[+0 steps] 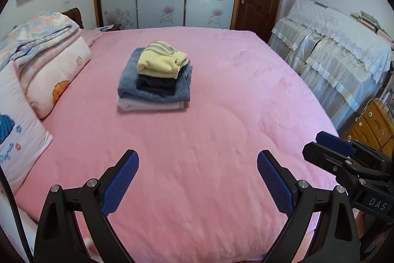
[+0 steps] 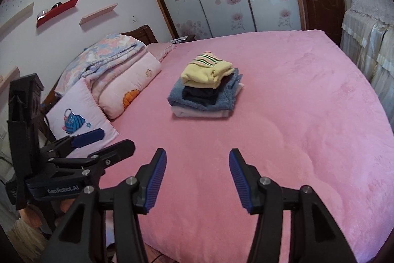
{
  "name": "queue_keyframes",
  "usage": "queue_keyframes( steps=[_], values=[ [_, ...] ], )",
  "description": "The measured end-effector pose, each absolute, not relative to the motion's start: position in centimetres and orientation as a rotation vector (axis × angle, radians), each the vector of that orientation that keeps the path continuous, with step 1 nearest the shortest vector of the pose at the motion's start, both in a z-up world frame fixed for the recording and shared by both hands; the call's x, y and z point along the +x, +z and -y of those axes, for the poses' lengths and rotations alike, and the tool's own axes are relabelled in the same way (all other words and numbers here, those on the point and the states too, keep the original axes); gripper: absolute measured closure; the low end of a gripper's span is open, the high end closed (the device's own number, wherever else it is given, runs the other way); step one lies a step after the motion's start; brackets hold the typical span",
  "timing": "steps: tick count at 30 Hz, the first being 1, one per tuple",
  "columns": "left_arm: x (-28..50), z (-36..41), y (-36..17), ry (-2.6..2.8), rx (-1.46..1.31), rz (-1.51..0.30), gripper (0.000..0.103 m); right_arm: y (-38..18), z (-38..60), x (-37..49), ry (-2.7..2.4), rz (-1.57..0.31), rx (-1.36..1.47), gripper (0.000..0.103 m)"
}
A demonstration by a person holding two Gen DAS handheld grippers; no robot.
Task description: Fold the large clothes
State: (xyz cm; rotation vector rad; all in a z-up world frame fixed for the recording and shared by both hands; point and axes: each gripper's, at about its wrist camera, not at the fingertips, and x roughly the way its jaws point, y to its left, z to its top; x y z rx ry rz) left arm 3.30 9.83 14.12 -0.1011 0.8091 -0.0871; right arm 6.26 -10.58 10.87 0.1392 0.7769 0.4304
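Well out on the pink bedspread (image 1: pixel 221 139) sits a stack of folded clothes (image 1: pixel 155 80): a pale garment at the bottom, blue jeans (image 2: pixel 202 100) above it, something dark, then a yellow striped top (image 2: pixel 206 70) (slightly askew). Both tools hover near the bed's near edge, apart from the stack. The left gripper (image 1: pixel 197 179) has its jaws spread wide with nothing between them; the right gripper (image 2: pixel 197 179) is likewise spread. Folded quilts (image 2: pixel 118 65) and a pillow (image 2: pixel 81 115) lie along the headboard side.
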Motion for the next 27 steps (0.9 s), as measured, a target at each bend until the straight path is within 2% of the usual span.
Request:
queue_keyframes(
  steps=[4, 6, 14, 18, 27],
  values=[
    [0.5, -8.6, 12.6, -0.049, -0.131, -0.806, 0.007, 9.3, 11.4, 3.5, 0.369, -0.761, 0.120, 0.044],
    [-0.4, -8.2, 11.8, -0.038, -0.140, -0.814, 0.006, 8.3, 11.8, 2.2, 0.335, -0.766, 0.121, 0.039],
    [-2.9, -5.9, 8.4, 0.021, -0.089, -0.804, 0.006, 5.2, 12.8, -1.3, 0.213, -0.739, 0.139, 0.037],
    [-3.4, -5.2, 6.4, 0.027, -0.076, -0.833, 0.006, 3.8, 13.2, -2.2, 0.171, -0.749, 0.134, 0.034],
    [-3.5, -4.0, 4.0, 0.038, -0.045, -0.889, 0.006, 1.6, 13.4, -3.2, 0.126, -0.782, 0.121, 0.034]
  ],
)
